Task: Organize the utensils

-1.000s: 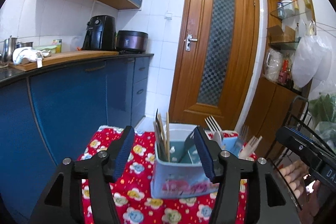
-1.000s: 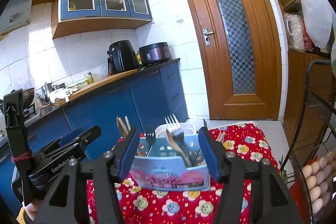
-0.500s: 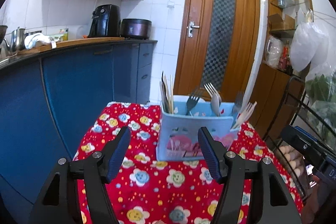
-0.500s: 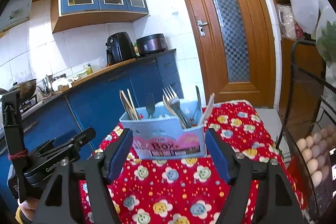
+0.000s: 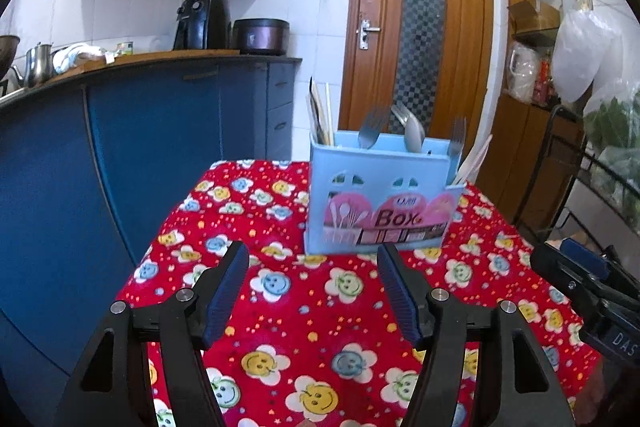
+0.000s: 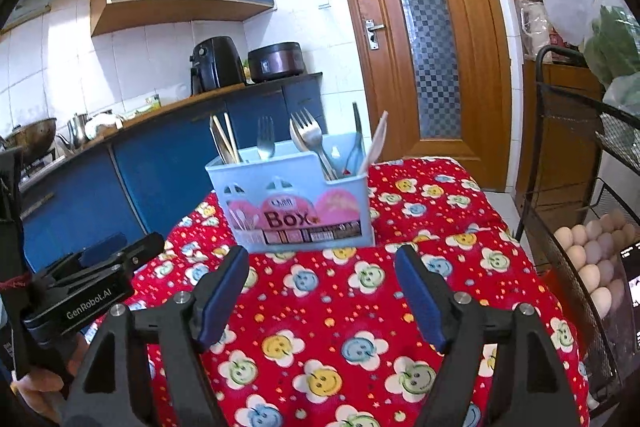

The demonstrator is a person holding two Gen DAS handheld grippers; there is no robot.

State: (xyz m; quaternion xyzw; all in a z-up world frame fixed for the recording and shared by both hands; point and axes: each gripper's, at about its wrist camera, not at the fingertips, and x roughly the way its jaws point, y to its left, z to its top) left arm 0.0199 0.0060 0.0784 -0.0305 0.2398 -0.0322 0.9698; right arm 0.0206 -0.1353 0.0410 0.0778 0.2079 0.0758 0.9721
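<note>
Utensil box: one pale blue plastic box marked "Box" stood upright on the table, toward its far side.
Table: one, covered with a red cloth printed with smiling flowers.
Forks: three metal forks could be counted standing tines up in the box, the clearest being a large one near the middle; a fourth could not be ruled out.
Spoon: one metal spoon leaned against that large fork.
Chopsticks: a bundle of wooden sticks stood in the left compartment; their number was hard to make out.
White utensil: one pale plastic piece leaned out at the right end of the box.
Left gripper: the left gripper had its blue pads spread wide with nothing between them.
Right gripper: the right gripper was likewise spread, its jaws parted and holding nothing.
Box and jaws: the box sat beyond both pairs of fingertips, just ahead of them and apart from the pads, roughly centred on each gap.
Neighbouring tool: each camera caught part of the other gripper at the frame edge, cut off.
Hand: part of one hand showed at the lower left of the right wrist view, mostly cut off.
Hidden: the utensil handles were hidden inside the box, and its back wall was out of sight.
Eggs: a wire rack of eggs stood right of the table, too cut off to count.
</note>
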